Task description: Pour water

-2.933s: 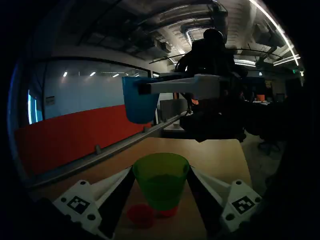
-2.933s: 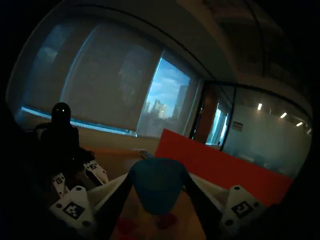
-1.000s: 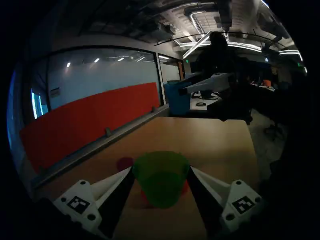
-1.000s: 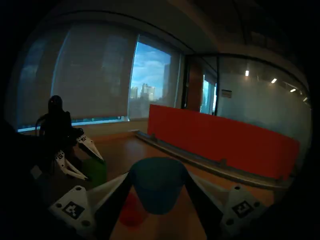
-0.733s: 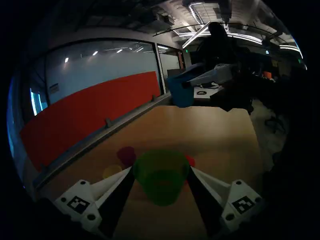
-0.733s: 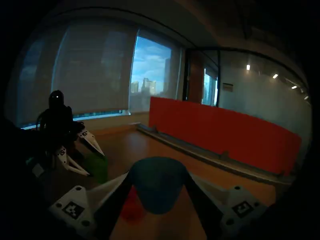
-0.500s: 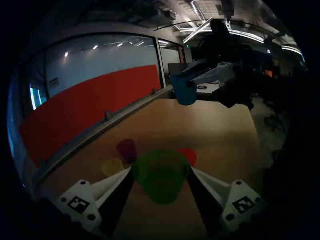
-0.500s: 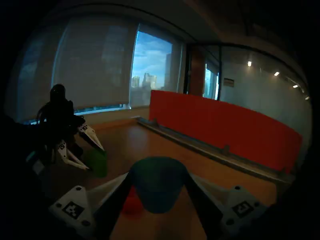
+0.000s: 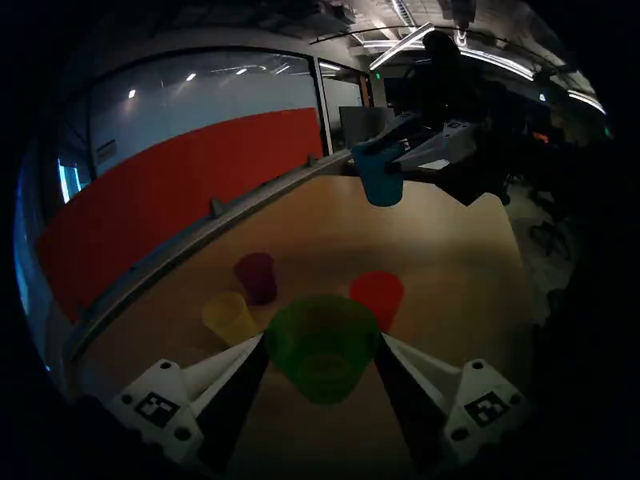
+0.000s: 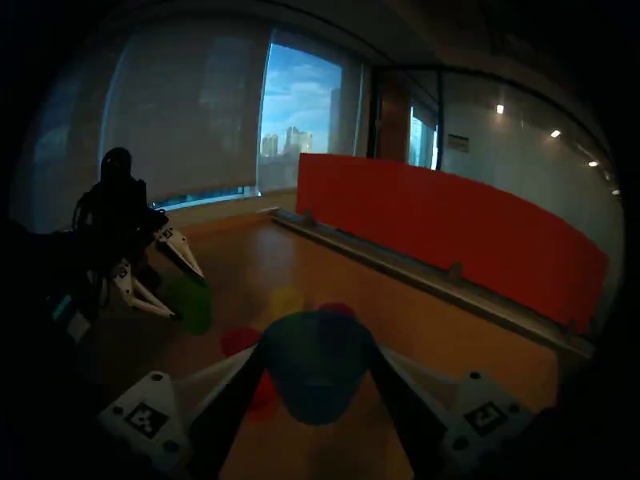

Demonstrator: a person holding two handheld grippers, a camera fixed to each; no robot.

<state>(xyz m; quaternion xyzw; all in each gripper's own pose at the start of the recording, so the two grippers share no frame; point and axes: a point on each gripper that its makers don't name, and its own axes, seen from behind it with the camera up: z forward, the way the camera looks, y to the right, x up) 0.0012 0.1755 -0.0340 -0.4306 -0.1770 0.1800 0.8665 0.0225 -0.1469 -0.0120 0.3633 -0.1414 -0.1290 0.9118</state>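
- Left gripper clamps the green cup, up above the wooden table.
- Just beyond, on the table: yellow cup, red cup and purple cup, all upright.
- Farther off, right gripper grips the blue cup, aloft.

Wooden table, left gripper view: a yellow plastic cup and, just behind it, a purple plastic cup stood nearer the edge lined by the red partition panel. A red plastic cup stood to their right. A green translucent plastic cup sat between the left gripper fingers, before these. A blue plastic cup sat in the right gripper, above the far end.
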